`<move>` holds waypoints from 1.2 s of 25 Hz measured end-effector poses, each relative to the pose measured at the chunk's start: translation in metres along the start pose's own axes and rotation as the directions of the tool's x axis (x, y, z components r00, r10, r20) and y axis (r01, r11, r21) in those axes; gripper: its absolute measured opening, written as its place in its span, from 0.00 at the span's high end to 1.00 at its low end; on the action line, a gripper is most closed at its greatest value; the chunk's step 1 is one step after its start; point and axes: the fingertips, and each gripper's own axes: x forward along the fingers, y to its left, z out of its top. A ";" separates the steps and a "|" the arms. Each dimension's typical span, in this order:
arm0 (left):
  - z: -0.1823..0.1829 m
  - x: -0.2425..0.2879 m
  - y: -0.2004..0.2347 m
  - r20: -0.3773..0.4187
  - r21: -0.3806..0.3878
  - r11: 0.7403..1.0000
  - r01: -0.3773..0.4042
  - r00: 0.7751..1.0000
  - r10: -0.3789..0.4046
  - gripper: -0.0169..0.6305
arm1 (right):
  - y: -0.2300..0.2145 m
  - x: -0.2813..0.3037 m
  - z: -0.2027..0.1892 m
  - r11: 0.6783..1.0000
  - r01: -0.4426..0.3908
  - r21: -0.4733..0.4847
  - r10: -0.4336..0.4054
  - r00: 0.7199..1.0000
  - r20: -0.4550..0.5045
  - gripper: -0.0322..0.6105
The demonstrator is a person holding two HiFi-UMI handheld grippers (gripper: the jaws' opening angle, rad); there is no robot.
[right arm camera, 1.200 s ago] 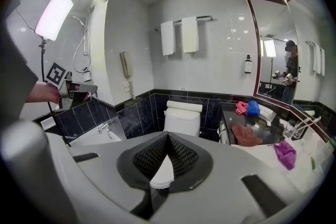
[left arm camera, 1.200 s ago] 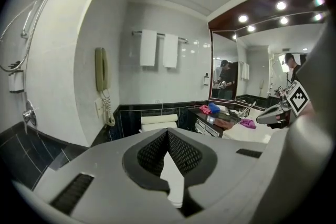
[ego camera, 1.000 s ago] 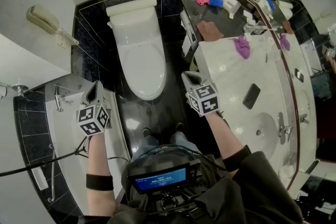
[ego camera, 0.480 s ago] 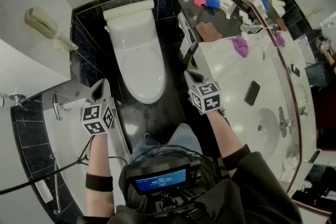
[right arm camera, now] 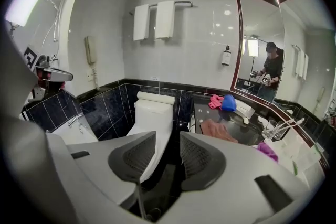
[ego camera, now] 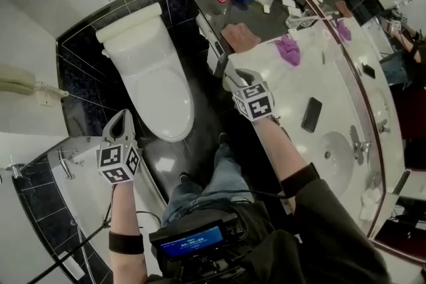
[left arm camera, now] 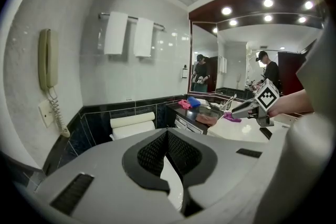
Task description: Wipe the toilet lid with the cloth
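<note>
The toilet lid lies closed, left of the dark counter bearing the brown cloth. The right gripper, jaws just opened with nothing between them, hangs near that cloth; the left gripper is closed and empty. We judge fetching to be in hand: next we clamp the right jaws on the cloth.

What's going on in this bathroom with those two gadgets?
A person faces the closed toilet lid, holding tongs in each hand. The left tongs are shut and empty. The right tongs, near the counter, have just been opening, nothing between them. The purple cloth lies on the counter untouched; wiping hasn't begun.
</note>
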 end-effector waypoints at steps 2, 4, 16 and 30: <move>0.002 0.027 -0.014 -0.022 0.004 1.000 0.009 1.000 -0.008 0.97 | -0.035 0.022 -0.004 1.000 0.011 -0.007 -0.011 0.999 -0.030 0.66; 0.006 0.056 -0.028 -0.040 0.012 1.000 0.019 0.999 -0.019 0.97 | -0.068 0.044 -0.005 0.999 0.027 -0.027 -0.029 0.998 -0.050 0.64; 0.024 0.216 -0.108 -0.096 0.049 0.992 0.113 0.990 -0.108 0.97 | -0.203 0.182 -0.024 0.995 0.031 -0.097 -0.052 0.974 -0.220 0.50; 0.011 0.261 -0.117 -0.137 0.038 0.996 0.078 0.988 -0.072 0.97 | -0.226 0.251 -0.066 0.990 -0.132 -0.044 0.108 0.927 -0.359 0.55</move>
